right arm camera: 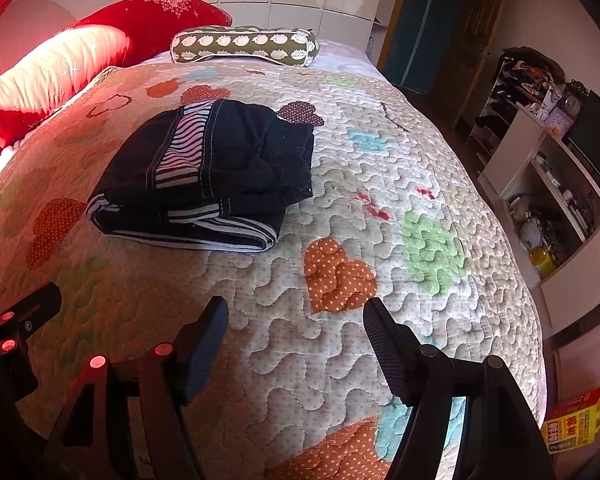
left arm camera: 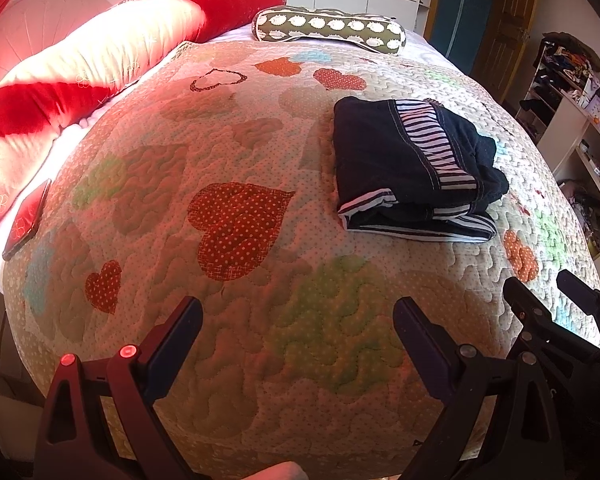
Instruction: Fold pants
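The dark navy pants (left arm camera: 412, 168) with striped trim lie folded in a compact stack on the quilted heart-patterned bedspread (left arm camera: 240, 320). The same pants (right arm camera: 204, 176) appear up and to the left in the right wrist view. My left gripper (left arm camera: 298, 312) hovers above the quilt, well short of the pants, open with nothing between its fingers. My right gripper (right arm camera: 296, 312) is also open and empty over bare quilt (right arm camera: 340, 360), to the right of the pants. The right gripper (left arm camera: 552, 292) also shows at the right edge of the left wrist view.
A red and white long pillow (left arm camera: 100, 64) runs along the bed's left side, with a green patterned bolster (left arm camera: 328, 30) at the head. A phone (left arm camera: 26, 220) lies near the left edge. Cluttered shelves (right arm camera: 540, 184) stand right of the bed, with a yellow box (right arm camera: 576, 420) on the floor.
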Demonstrator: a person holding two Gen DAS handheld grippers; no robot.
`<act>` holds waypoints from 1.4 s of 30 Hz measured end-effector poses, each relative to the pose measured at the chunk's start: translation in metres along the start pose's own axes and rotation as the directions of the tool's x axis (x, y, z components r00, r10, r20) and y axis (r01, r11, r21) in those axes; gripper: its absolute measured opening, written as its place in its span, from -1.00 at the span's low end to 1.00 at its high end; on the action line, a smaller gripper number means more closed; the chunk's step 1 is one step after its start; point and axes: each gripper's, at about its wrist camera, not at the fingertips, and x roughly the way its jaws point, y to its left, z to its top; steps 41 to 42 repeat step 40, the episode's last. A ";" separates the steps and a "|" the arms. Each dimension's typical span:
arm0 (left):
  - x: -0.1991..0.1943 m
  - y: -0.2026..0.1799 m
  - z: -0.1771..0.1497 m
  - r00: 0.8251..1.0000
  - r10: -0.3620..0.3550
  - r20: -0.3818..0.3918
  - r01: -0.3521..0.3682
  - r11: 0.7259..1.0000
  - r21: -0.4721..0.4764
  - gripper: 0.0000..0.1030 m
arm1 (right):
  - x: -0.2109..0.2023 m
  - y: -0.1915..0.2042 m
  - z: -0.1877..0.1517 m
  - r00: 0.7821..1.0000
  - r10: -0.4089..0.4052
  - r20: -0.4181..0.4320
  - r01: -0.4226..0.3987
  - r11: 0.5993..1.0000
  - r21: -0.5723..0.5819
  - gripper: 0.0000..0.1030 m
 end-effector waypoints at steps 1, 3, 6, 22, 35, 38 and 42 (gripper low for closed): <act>0.001 0.000 0.000 1.000 -0.003 -0.003 0.003 1.000 -0.002 0.85 | 0.000 0.000 0.000 1.000 -0.001 0.000 0.001 1.000 -0.001 0.44; 0.001 0.000 -0.001 1.000 -0.006 -0.006 0.006 1.000 -0.005 0.85 | 0.000 0.002 0.000 1.000 -0.001 -0.001 0.001 1.000 -0.005 0.44; 0.002 0.001 0.000 1.000 -0.005 -0.008 0.005 1.000 -0.007 0.85 | 0.000 0.005 -0.001 1.000 -0.005 -0.002 0.005 1.000 -0.014 0.44; 0.005 0.000 -0.001 1.000 -0.006 -0.016 0.006 1.000 -0.004 0.85 | -0.003 0.013 0.000 0.996 -0.086 0.017 0.087 0.993 -0.077 0.46; 0.004 -0.002 -0.001 1.000 -0.005 -0.012 0.005 1.000 0.002 0.85 | -0.007 0.015 0.002 0.993 -0.106 0.042 0.110 0.989 -0.097 0.48; 0.004 -0.002 -0.001 1.000 -0.004 -0.011 0.004 1.000 0.005 0.85 | -0.007 0.015 0.001 0.995 -0.093 0.038 0.097 0.990 -0.098 0.48; 0.005 -0.003 -0.001 1.000 -0.003 -0.016 0.003 1.000 0.000 0.85 | -0.004 0.014 0.001 0.996 -0.085 0.030 0.087 0.992 -0.092 0.49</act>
